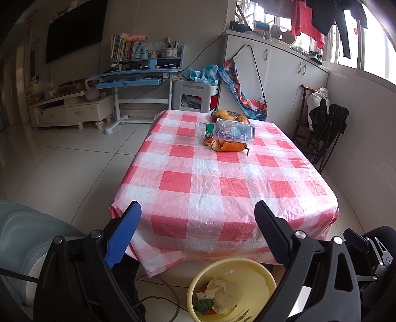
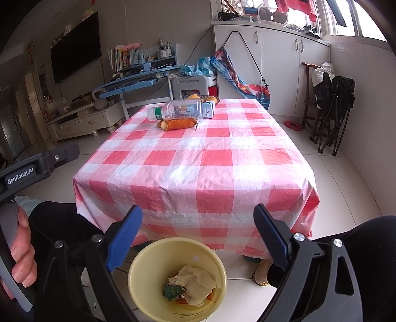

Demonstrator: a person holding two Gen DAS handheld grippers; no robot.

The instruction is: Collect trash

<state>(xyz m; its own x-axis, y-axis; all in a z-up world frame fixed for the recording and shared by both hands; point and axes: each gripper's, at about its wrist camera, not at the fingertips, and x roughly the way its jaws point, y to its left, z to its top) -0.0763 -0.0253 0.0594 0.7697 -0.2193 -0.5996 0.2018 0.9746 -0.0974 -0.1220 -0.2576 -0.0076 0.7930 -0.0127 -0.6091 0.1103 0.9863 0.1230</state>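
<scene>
Likely a home: wall television (image 1: 74,27), study desk (image 1: 138,74), hanging laundry (image 1: 321,17).

"GenRobot.AI" stands in white letters on the left gripper (image 2: 21,177) body; no other text is legible.

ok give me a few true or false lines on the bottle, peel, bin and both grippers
1. The bottle lies on its side on the table. True.
2. The peel is in the bin. False: that peel lies on the table by the bottle.
3. The bin holds crumpled paper. True.
4. The left gripper grips the bottle. False: it is open, empty.
5. The right gripper is open. True.
</scene>
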